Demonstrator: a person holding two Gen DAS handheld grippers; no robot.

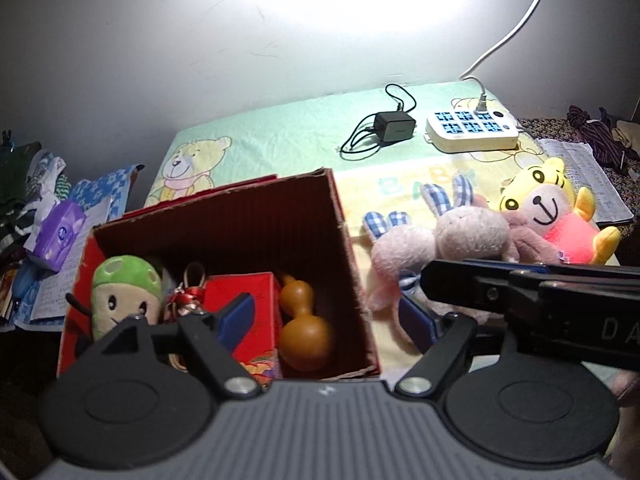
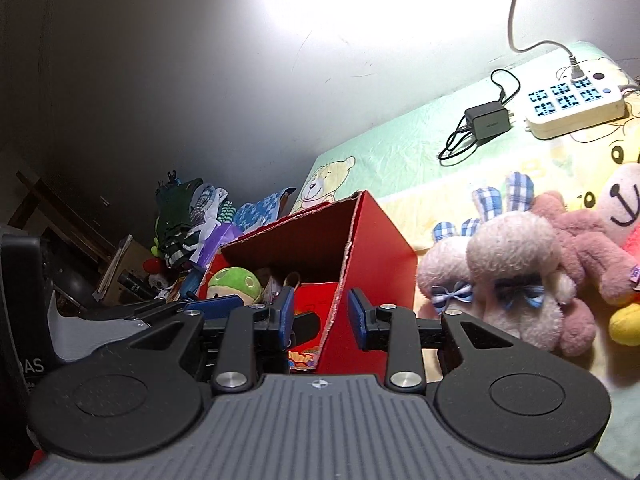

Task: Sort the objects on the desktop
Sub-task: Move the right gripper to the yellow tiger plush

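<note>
The left gripper (image 1: 326,316) is held spread over the red box (image 1: 348,232), gripping nothing. The right gripper (image 2: 320,314) is spread astride the box wall. A gourd (image 1: 304,328) lies inside; plush rabbits (image 2: 508,264) lie right of it

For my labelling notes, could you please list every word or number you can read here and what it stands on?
"D A", cut off, on the right tongs' body.
"AS", cut off, on the left tongs' body.
Pastel letters on the bear cloth: too faint.
Charger marking and papers: too small.
</note>
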